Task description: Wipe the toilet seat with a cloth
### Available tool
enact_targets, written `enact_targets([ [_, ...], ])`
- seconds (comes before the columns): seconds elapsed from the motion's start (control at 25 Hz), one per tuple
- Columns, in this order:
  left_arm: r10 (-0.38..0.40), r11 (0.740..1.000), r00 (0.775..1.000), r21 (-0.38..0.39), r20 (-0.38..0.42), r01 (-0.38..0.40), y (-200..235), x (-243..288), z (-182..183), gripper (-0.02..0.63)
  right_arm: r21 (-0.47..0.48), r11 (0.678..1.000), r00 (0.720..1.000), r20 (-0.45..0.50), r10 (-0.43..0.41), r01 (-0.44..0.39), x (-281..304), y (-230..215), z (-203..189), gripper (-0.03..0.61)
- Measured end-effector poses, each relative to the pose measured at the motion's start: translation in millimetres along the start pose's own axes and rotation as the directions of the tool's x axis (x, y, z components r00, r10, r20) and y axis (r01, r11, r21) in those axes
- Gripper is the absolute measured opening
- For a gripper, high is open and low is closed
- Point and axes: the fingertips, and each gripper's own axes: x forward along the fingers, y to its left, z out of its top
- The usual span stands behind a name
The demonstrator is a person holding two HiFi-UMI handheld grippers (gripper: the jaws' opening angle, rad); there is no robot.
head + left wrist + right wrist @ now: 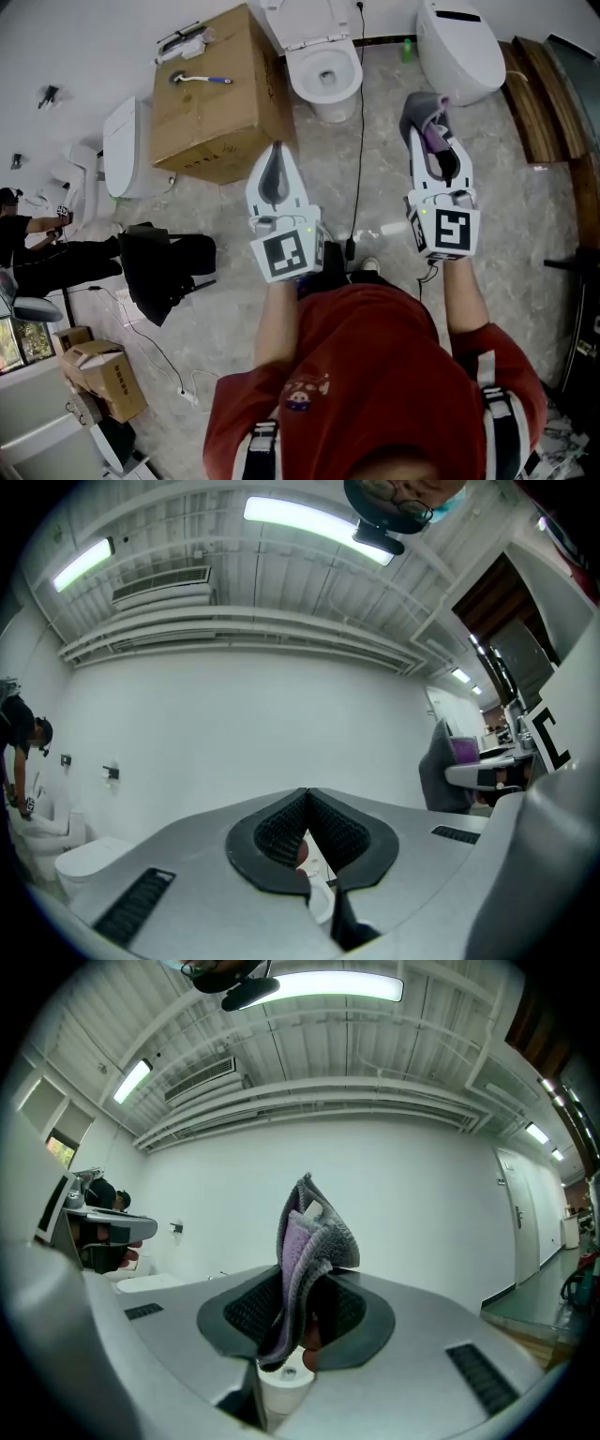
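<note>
A white toilet point(323, 70) with its lid raised stands on the marble floor ahead of me, between the two grippers. My right gripper point(433, 141) is shut on a folded grey and purple cloth point(424, 114), which sticks out past its tips. In the right gripper view the cloth point(309, 1241) stands up from between the dark pads point(246, 1312). My left gripper point(277, 155) is shut with nothing in it; its pads point(277, 832) meet at the tip. Both grippers are held level, short of the toilet.
A large cardboard box point(220, 94) with a brush on top stands left of the toilet. More white toilets stand at the far right point(459, 47) and the left point(127, 145). A black cable point(361, 141) runs down the floor. A black stool point(164, 267) and a person point(28, 234) are at the left.
</note>
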Motion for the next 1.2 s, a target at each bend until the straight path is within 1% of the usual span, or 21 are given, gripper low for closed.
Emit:
enact_targets([
  [0.16,-0.048,0.999,0.998,-0.023,0.028,0.049,9,21,-4,0.012,-0.013,1.0,1.0,-0.001,-0.002,0.002,30,4,1,0.098],
  [0.32,-0.058,0.997,0.997,-0.046,0.045,0.06,20,44,-12,0.012,-0.009,1.0,1.0,0.008,-0.013,0.014,57,4,-2,0.098],
  [0.48,-0.099,0.993,0.993,-0.062,0.071,0.103,37,80,-26,0.012,-0.021,0.999,0.999,0.029,-0.031,0.032,88,5,-4,0.098],
  [0.64,-0.083,0.995,0.993,-0.053,0.079,0.087,80,128,-34,0.012,-0.041,0.999,0.999,0.026,-0.031,0.032,146,22,0,0.098],
  [0.8,-0.062,0.99,0.995,-0.123,0.082,0.072,117,174,-35,0.012,-0.057,0.998,1.0,0.014,-0.026,0.027,205,40,4,0.098],
  [0.84,-0.063,0.989,0.994,-0.13,0.085,0.074,126,184,-36,0.012,-0.059,0.998,1.0,0.009,-0.025,0.026,220,45,4,0.098],
  [0.92,-0.065,0.989,0.994,-0.13,0.083,0.075,142,203,-40,0.012,-0.058,0.998,1.0,0.002,-0.022,0.022,245,55,4,0.098],
  [1.04,-0.061,0.989,0.996,-0.133,0.062,0.069,164,228,-49,0.012,-0.059,0.998,0.999,0.019,-0.026,0.027,275,64,7,0.098],
  [1.2,-0.054,0.991,0.996,-0.117,0.071,0.062,186,261,-53,0.012,-0.068,0.997,1.0,0.01,-0.027,0.028,311,72,4,0.098],
])
